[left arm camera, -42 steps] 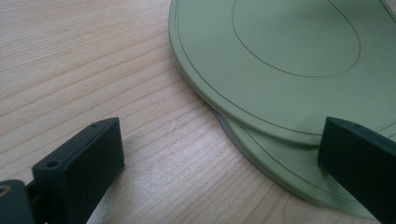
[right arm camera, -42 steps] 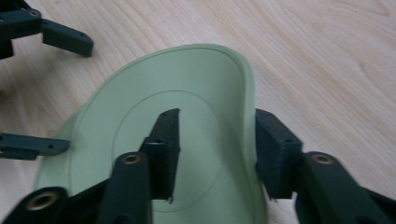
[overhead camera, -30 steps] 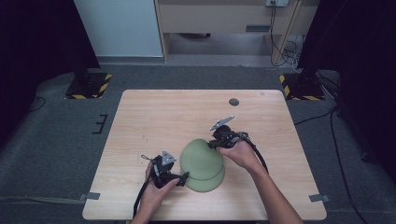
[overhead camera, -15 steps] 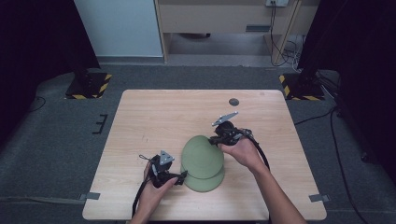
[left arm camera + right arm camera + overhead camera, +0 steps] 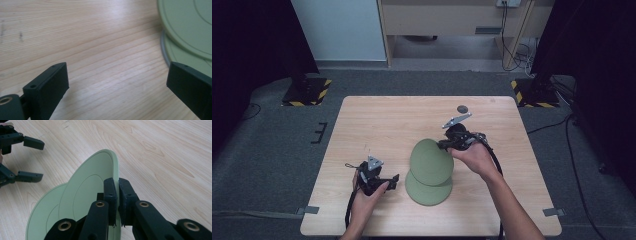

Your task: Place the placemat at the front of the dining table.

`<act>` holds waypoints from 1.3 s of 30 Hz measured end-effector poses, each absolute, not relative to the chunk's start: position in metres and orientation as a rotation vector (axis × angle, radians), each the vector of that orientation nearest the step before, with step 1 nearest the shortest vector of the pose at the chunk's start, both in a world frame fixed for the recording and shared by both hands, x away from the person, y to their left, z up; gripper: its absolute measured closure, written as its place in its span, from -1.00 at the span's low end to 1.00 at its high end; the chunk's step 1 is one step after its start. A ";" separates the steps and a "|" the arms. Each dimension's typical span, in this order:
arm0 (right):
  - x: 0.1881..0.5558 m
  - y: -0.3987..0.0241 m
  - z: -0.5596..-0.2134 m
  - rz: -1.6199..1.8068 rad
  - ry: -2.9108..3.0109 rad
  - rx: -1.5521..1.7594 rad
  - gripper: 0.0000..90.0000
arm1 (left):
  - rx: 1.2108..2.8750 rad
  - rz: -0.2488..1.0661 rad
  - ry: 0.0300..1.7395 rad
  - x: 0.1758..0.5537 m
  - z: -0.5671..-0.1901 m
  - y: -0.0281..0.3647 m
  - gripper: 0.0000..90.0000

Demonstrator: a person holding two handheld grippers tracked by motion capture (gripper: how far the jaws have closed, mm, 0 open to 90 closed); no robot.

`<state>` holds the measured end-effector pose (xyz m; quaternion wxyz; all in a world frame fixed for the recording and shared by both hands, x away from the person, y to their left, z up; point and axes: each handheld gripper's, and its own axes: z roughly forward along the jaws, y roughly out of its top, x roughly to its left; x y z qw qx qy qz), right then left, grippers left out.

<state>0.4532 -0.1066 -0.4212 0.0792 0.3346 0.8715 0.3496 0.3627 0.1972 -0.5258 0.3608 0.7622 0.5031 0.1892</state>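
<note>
- Right gripper [image 5: 117,195] had its fingers clamped on the rim of the upper green plate [image 5: 430,161], tilting it up off the lower green plate [image 5: 427,190].
- Left gripper [image 5: 117,82] sat beside the lower green plate, fingers spread, empty.
- Judgement: lift slowly, keep the rim grip square; steady the lower plate on the counter [image 5: 382,125].

Pale wooden table [image 5: 377,120] on grey carpet [image 5: 267,145], dark curtains [image 5: 247,45] behind.
</note>
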 end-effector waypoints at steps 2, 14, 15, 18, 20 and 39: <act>0.454 -0.109 -0.420 1.050 2.603 1.011 0.91 | 1.960 0.492 1.312 0.364 -0.526 0.201 -0.92; 0.454 -0.119 -0.407 1.091 2.570 1.036 0.91 | 1.974 0.534 1.395 0.370 -0.535 0.210 -0.92; 0.454 -0.120 -0.405 1.094 2.566 1.041 0.91 | 1.975 0.538 1.395 0.370 -0.535 0.209 -0.92; 0.454 -0.122 -0.403 1.107 2.559 1.047 0.91 | 1.984 0.555 1.391 0.370 -0.536 0.208 -0.92; 0.454 -0.123 -0.400 1.113 2.550 1.048 0.91 | 2.002 0.569 1.387 0.371 -0.536 0.207 -0.93; 0.461 -0.135 -0.377 1.196 2.448 1.102 0.91 | 2.007 0.571 1.388 0.371 -0.536 0.206 -0.95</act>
